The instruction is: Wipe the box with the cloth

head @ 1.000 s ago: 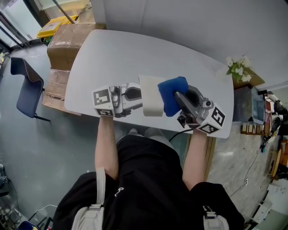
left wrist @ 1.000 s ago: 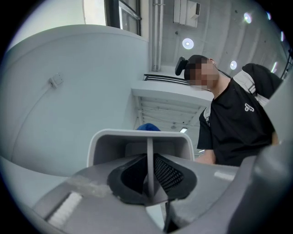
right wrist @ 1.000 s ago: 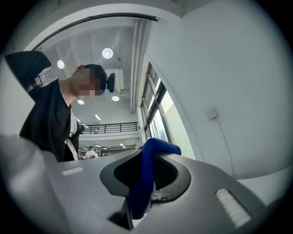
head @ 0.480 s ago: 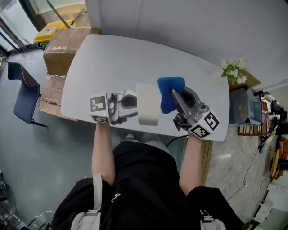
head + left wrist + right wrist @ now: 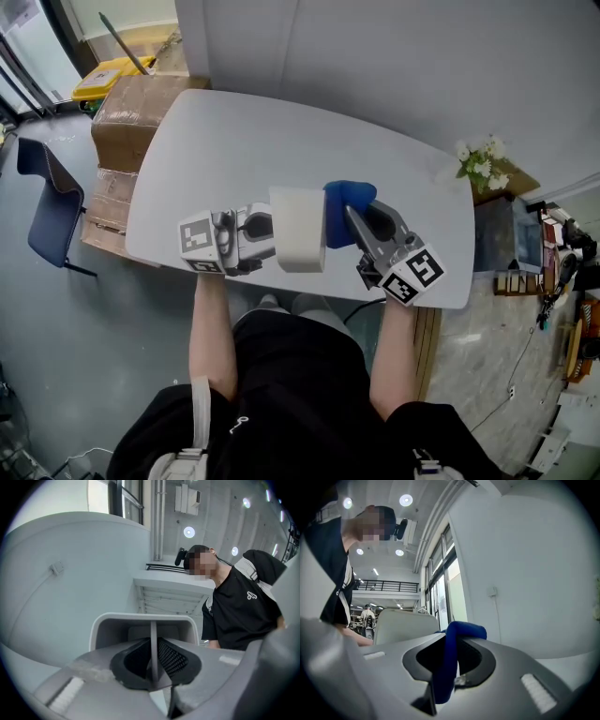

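Observation:
A pale cream box is held above the white table, just over its near edge. My left gripper is shut on the box's wall; in the left gripper view that thin wall runs between the jaws, with the open box beyond. My right gripper is shut on a blue cloth, which presses against the box's right side. In the right gripper view the blue cloth is pinched between the jaws and the box stands just left of it.
Cardboard boxes stand off the table's far left end, with a yellow bin behind. A dark blue chair is at the left. White flowers sit at the table's right end, next to a shelf.
Both grippers, the box and the cloth have drifted slightly left and nearer in the head view. The cloth has come closer against the box's right side.

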`<move>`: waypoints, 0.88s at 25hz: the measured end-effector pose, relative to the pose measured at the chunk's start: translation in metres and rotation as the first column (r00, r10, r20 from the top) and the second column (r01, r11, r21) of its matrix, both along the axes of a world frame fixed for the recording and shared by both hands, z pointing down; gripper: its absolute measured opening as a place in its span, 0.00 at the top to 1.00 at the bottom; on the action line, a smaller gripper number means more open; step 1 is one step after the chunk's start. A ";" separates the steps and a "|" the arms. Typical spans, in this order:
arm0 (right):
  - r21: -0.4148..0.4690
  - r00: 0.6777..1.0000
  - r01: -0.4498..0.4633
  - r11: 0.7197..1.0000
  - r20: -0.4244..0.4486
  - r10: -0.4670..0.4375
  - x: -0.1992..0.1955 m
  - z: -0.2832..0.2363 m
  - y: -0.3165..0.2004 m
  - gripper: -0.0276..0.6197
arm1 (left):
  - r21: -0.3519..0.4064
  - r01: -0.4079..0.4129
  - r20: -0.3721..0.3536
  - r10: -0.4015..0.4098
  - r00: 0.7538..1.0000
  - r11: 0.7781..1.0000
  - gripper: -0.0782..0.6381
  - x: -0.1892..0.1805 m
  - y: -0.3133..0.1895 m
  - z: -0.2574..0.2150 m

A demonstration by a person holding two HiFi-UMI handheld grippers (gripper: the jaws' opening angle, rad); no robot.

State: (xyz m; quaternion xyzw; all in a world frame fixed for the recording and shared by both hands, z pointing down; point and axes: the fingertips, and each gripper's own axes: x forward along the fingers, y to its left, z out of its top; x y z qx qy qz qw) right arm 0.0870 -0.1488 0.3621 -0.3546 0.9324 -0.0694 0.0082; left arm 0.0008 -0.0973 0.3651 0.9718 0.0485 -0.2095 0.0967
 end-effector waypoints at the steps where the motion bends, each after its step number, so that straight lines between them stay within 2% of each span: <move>1: -0.003 1.000 0.005 1.000 -0.006 -0.006 -0.001 0.001 0.001 0.87 | -0.007 0.014 -0.016 -0.014 1.000 1.000 0.82 -0.002 -0.003 -0.002; 3: -0.004 1.000 0.023 1.000 -0.004 -0.023 -0.005 0.001 0.003 0.87 | -0.018 0.038 -0.035 -0.039 0.999 0.999 0.82 -0.006 -0.008 -0.004; 10: 0.009 0.991 0.137 0.991 0.001 -0.137 -0.015 -0.002 0.015 0.87 | -0.055 0.112 -0.033 -0.114 0.993 0.992 0.82 -0.006 -0.022 0.001; 18: 0.009 0.956 0.292 0.956 0.024 -0.292 -0.034 -0.005 0.038 0.87 | -0.122 0.221 -0.003 -0.223 0.975 0.968 0.82 -0.012 -0.043 0.011; 22: 0.009 0.941 0.337 0.942 0.037 -0.337 -0.036 -0.006 0.046 0.87 | -0.141 0.252 0.008 -0.253 0.967 0.958 0.82 -0.013 -0.048 0.016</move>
